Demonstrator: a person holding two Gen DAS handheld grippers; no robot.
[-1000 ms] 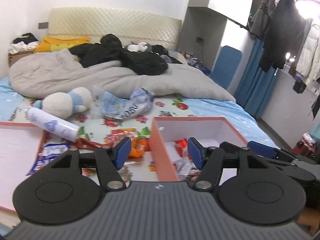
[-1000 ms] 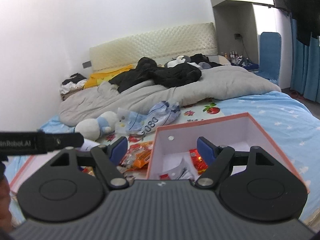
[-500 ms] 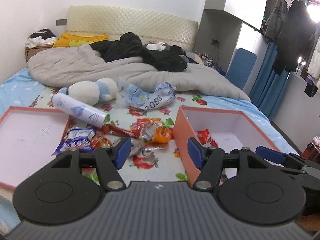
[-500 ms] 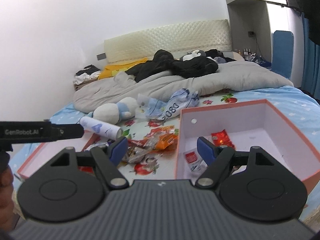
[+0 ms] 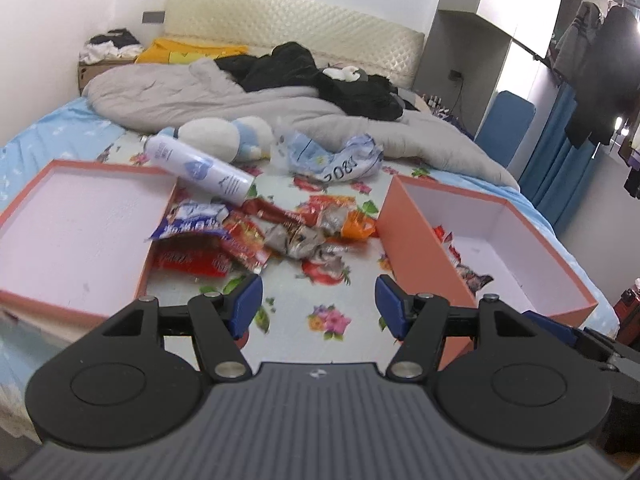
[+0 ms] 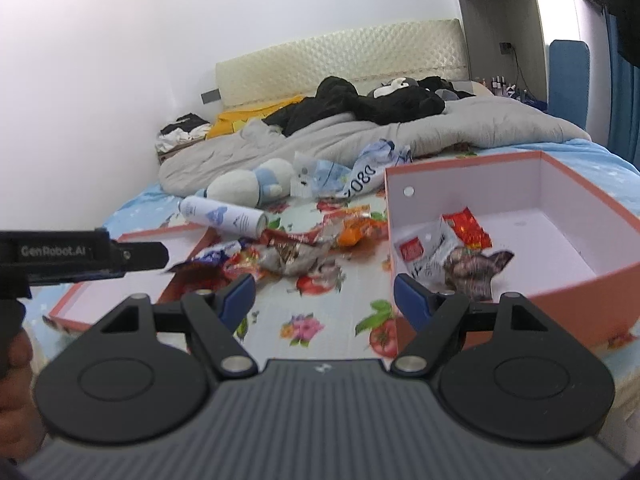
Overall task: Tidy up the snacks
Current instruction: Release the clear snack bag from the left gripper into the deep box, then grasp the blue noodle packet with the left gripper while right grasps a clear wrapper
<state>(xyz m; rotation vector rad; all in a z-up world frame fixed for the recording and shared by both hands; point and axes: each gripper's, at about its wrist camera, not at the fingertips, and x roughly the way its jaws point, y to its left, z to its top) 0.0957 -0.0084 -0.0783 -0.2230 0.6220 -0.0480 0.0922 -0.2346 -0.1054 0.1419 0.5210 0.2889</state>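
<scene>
A heap of snack packets (image 5: 264, 236) (image 6: 288, 252) lies on the flowered bedsheet between two orange boxes. The right orange box (image 5: 416, 240) (image 6: 560, 276) holds a few packets (image 6: 460, 248) in its near left corner. The shallow left lid (image 5: 48, 216) (image 6: 120, 280) holds nothing. My left gripper (image 5: 318, 306) hangs open above the sheet, short of the heap, with nothing between its fingers. My right gripper (image 6: 324, 294) is open too, its right finger (image 6: 412, 300) in front of the right box's near wall.
A white spray can (image 5: 200, 168) (image 6: 224, 216) lies behind the heap. A plush toy (image 5: 224, 136), a crumpled plastic bag (image 5: 336, 158), a grey duvet (image 5: 208, 96) and dark clothes sit further back. The left gripper's body (image 6: 80, 256) and a hand (image 6: 16, 400) show at the left edge.
Both grippers have moved left and lower towards the bed; the view has swung from the right box to the heap and the left lid. Their jaws have kept the same width.
</scene>
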